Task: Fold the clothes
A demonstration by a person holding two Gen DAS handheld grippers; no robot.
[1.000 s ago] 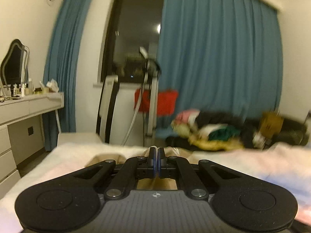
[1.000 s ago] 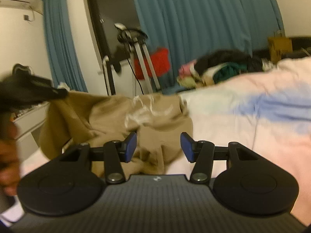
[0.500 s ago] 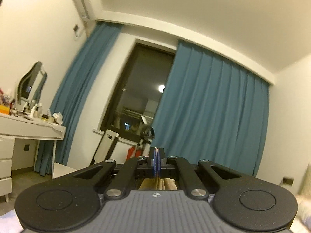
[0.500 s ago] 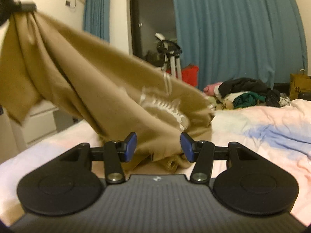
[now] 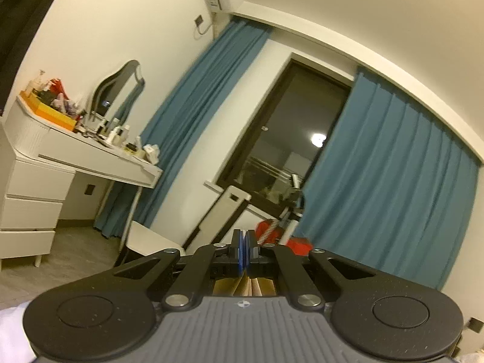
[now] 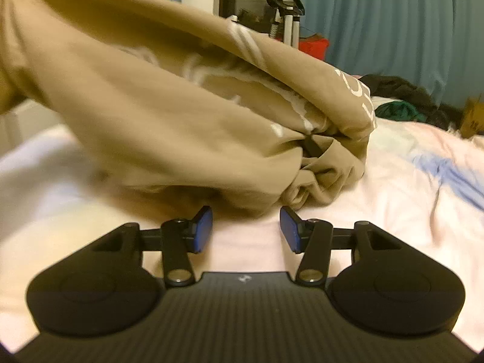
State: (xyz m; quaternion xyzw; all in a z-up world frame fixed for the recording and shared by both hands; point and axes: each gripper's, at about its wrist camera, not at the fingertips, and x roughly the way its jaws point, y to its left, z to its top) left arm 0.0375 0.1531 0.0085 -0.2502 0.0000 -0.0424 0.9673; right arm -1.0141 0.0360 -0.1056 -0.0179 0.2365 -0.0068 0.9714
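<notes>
Cloth fills most of the right wrist view: a tan garment [image 6: 169, 115] with white printed lettering and streaks across it, hanging as a slack, sagging sheet from the upper left of the frame down to the centre right, where it bunches into tight wrinkles and touches the bed [image 6: 408, 187]. Its upper left corner is gathered into a point at the very edge of the picture. The bed's cover is pale pink with blue patches. The right tongs [image 6: 245, 230] sit low in the frame, released, blue pads apart with nothing between them, just short of the garment's lower hem. In the left wrist view the left tongs [image 5: 243, 252] are clenched, blue pads pressed together, and folds of the same tan fabric [image 5: 243, 286] show directly beneath them, pinched in the grip. That view tilts up at the room: blue curtains [image 5: 390, 181] flank a dark window [image 5: 290, 139], and a white vanity worktop [image 5: 99, 157] with a mirror stands at the left. A heap of dark and green clothes [image 6: 405, 103] lies at the bed's far right.
</notes>
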